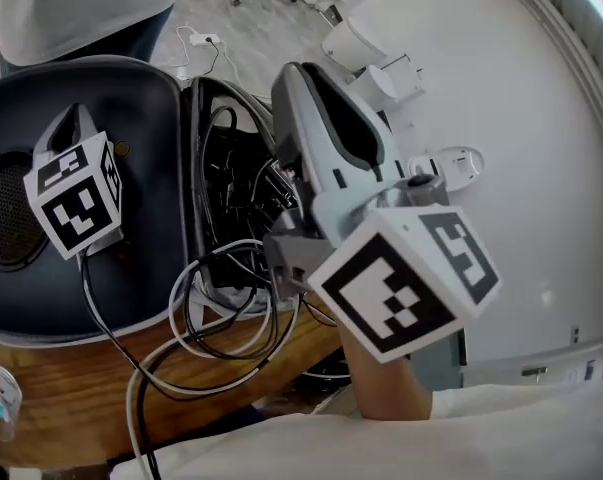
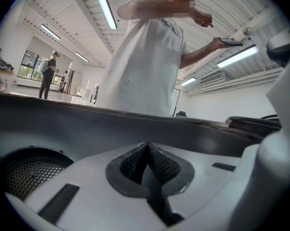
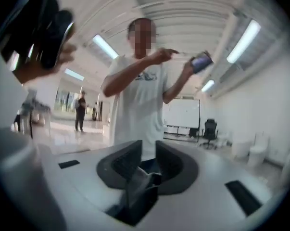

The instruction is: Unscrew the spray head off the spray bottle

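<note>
No spray bottle or spray head can be made out in any view. My left gripper (image 2: 147,152) is shut with nothing between its ribbed pads; in the head view its marker cube (image 1: 76,193) lies inside a dark open case (image 1: 131,78) at the left. My right gripper (image 3: 147,163) is held up in the air at the middle, its marker cube (image 1: 411,280) close to the camera. Its jaws stand a narrow gap apart, and only the shirt of a person beyond shows through that gap.
A person in a white shirt (image 3: 135,105) stands just ahead of both grippers, holding a phone. Loose black and white cables (image 1: 231,303) spill from the case over a wooden table edge (image 1: 61,393). A white surface (image 1: 521,118) with small white items lies to the right.
</note>
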Tool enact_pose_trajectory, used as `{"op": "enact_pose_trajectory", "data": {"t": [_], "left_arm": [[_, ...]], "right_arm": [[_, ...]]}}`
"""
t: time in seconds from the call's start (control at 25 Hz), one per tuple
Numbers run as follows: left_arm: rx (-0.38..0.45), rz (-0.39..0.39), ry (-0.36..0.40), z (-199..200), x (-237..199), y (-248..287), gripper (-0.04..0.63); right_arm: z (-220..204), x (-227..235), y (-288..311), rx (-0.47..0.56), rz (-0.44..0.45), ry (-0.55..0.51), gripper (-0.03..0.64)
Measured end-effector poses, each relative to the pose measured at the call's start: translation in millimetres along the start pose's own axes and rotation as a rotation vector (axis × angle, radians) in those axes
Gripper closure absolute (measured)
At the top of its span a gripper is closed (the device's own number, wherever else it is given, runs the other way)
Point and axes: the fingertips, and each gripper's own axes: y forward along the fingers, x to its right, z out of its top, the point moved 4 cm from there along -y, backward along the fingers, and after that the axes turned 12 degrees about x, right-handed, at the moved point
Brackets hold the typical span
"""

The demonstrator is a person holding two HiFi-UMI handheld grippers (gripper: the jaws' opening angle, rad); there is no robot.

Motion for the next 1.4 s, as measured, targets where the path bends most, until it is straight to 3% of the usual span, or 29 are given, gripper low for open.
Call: {"op": "enact_pose_trajectory", "data": {"t": [0.08, 0.24, 0.28, 0.32, 0.36, 0.4, 0.48, 0.56, 0.76, 0.84, 0.88, 0.96, 1.04, 1.08, 1.12, 1.2, 1.28, 1.4], "left_arm": [[-0.004, 0.001, 0.002, -1, 0, 0, 0.598], [-0.006, 0.000, 0.003, -1, -1, 0, 0.597], [-0.006, 0.000, 0.002, -1, -1, 0, 0.597], [-0.005, 0.000, 0.002, -1, -2, -1, 0.597], [-0.005, 0.001, 0.002, 0, -2, -1, 0.597], [-0.005, 0.001, 0.002, 0, -2, -1, 0.597], [-0.004, 0.001, 0.003, 1, -2, -1, 0.597], [-0.003, 0.003, 0.002, 1, -2, -1, 0.597], [-0.003, 0.002, 0.000, 0, -2, -1, 0.598], [-0.003, 0.003, 0.000, 1, -2, -1, 0.597], [-0.003, 0.003, 0.000, 1, -1, -1, 0.598], [-0.003, 0.003, 0.001, 1, -1, -1, 0.597], [-0.004, 0.003, 0.001, 0, -1, -1, 0.597], [-0.004, 0.003, 0.001, 0, -1, -1, 0.597], [-0.004, 0.004, 0.001, 1, -1, -1, 0.598], [-0.003, 0.004, 0.000, 1, -1, -1, 0.597], [-0.004, 0.002, 0.001, 1, -1, -1, 0.597], [-0.004, 0.001, 0.002, 1, 0, -1, 0.597]], "right_arm": [[-3, 9, -6, 0.038, -0.014, 0.259, 0.380], [-28, 30, -36, 0.128, -0.162, 0.729, 0.365], [-38, 32, -44, 0.135, -0.187, 0.878, 0.372], [-48, 33, -50, 0.136, -0.205, 1.002, 0.432], [-56, 32, -56, 0.127, -0.222, 1.071, 0.572], [-62, 31, -61, 0.109, -0.236, 1.077, 0.623], [-65, 30, -67, 0.068, -0.246, 0.971, 0.623], [-56, 32, -67, 0.043, -0.235, 0.782, 0.623], [-28, 35, -42, -0.073, -0.162, 0.125, 0.604], [-27, 27, -26, -0.132, -0.078, -0.151, 0.428], [-29, 22, -19, -0.160, -0.039, -0.276, 0.383], [-38, 15, -10, -0.209, -0.002, -0.457, 0.377], [-46, 10, -7, -0.251, -0.008, -0.568, 0.394], [-48, 7, -6, -0.263, -0.016, -0.614, 0.490], [-49, 4, -6, -0.270, -0.020, -0.646, 0.616], [-53, -2, -6, -0.267, -0.015, -0.612, 0.623], [-52, -3, -7, -0.226, -0.021, -0.426, 0.623], [-43, 10, -14, -0.125, -0.080, -0.033, 0.623]]}}
